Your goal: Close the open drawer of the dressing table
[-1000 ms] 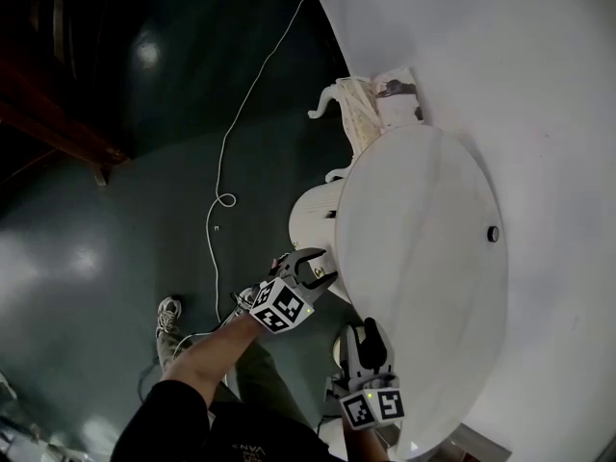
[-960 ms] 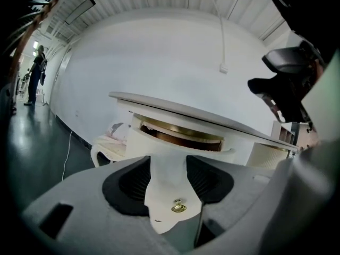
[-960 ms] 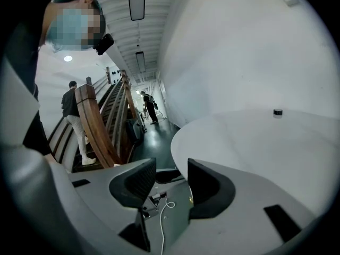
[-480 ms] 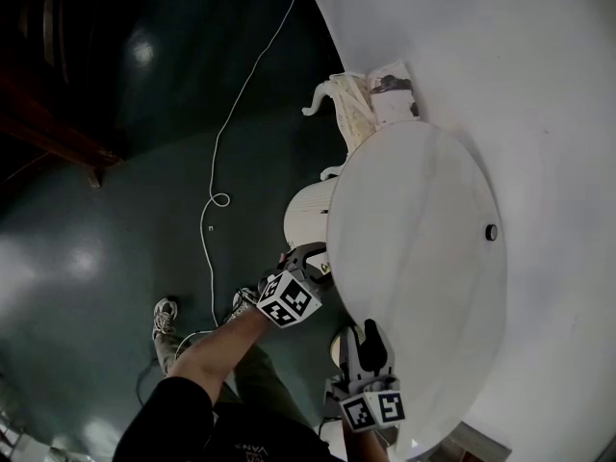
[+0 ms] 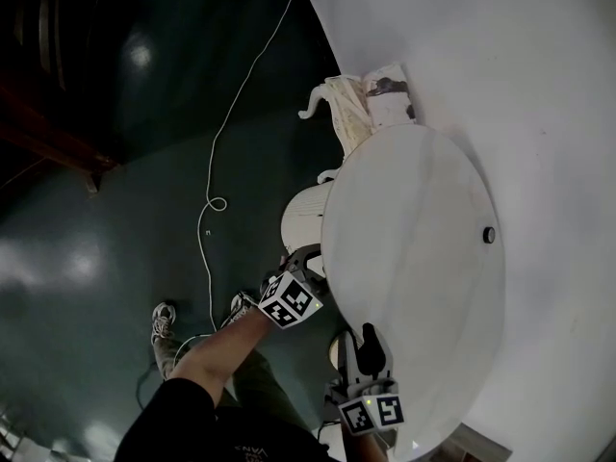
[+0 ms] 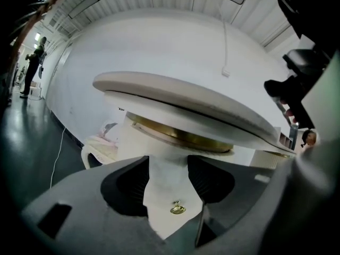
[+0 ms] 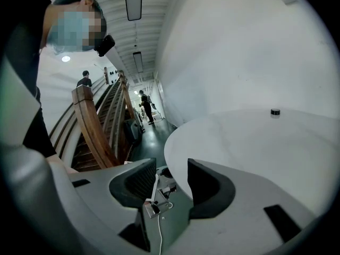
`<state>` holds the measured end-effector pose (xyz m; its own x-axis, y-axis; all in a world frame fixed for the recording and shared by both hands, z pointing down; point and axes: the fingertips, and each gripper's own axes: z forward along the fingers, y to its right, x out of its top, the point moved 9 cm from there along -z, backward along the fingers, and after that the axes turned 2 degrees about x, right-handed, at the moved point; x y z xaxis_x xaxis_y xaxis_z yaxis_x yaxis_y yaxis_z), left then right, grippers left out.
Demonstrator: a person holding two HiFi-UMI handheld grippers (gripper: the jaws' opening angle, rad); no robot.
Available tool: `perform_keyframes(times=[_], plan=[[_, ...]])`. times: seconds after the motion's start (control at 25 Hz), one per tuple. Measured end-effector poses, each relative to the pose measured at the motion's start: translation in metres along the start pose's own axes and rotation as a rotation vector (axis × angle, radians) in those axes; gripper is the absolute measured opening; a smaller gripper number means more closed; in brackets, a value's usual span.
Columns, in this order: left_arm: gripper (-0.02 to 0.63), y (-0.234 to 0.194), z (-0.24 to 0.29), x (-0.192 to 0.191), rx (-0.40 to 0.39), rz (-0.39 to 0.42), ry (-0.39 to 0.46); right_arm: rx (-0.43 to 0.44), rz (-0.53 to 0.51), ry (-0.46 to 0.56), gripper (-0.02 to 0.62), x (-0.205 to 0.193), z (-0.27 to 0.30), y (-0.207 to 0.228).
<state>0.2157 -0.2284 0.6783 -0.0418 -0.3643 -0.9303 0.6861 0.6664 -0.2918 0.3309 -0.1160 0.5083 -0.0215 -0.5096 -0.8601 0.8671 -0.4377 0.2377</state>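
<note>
The white dressing table [image 5: 414,258] has a round top. Its curved white drawer [image 5: 300,218] sticks out from under the top's left edge. My left gripper [image 5: 306,261] points level at the drawer front, just below the rim. In the left gripper view the drawer front [image 6: 167,182] with its small gold knob [image 6: 178,208] shows between the jaws of the left gripper [image 6: 168,169]. They are opening, and the pads do not press on it. My right gripper [image 5: 369,346] hangs open and empty at the top's near edge [image 7: 255,147].
A white cable [image 5: 217,152] trails over the dark floor left of the table. A white carved piece with cloth [image 5: 351,109] stands behind the table against the white wall. A small dark knob [image 5: 489,234] sits on the top. A wooden stair rail [image 7: 93,126] runs to the right gripper's left.
My left gripper has edged a little closer to the drawer front under the table's rim. The right gripper has stayed where it was.
</note>
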Motion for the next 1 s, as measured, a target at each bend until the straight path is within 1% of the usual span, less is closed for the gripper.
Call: perform_keyframes(times=[0.36, 0.44, 0.6, 0.72, 1.0], plan=[[0.236, -0.005, 0.001, 0.002, -0.014, -0.009, -0.008, 0.0, -0.005, -0.004, 0.189, -0.002, 0.002, -0.005], [0.236, -0.005, 0.0, 0.003, -0.005, -0.009, -0.024, 0.0, -0.006, -0.001, 0.189, -0.001, 0.002, -0.006], [0.236, -0.004, -0.005, 0.001, 0.005, 0.014, -0.088, -0.006, 0.002, 0.013, 0.189, 0.003, -0.001, -0.008], [0.236, -0.007, -0.018, 0.001, 0.009, 0.027, -0.112, -0.018, 0.01, 0.028, 0.189, 0.005, -0.006, -0.012], [0.235, -0.011, -0.07, 0.001, 0.037, 0.062, -0.171, -0.046, 0.03, 0.059, 0.187, 0.005, -0.019, -0.038]])
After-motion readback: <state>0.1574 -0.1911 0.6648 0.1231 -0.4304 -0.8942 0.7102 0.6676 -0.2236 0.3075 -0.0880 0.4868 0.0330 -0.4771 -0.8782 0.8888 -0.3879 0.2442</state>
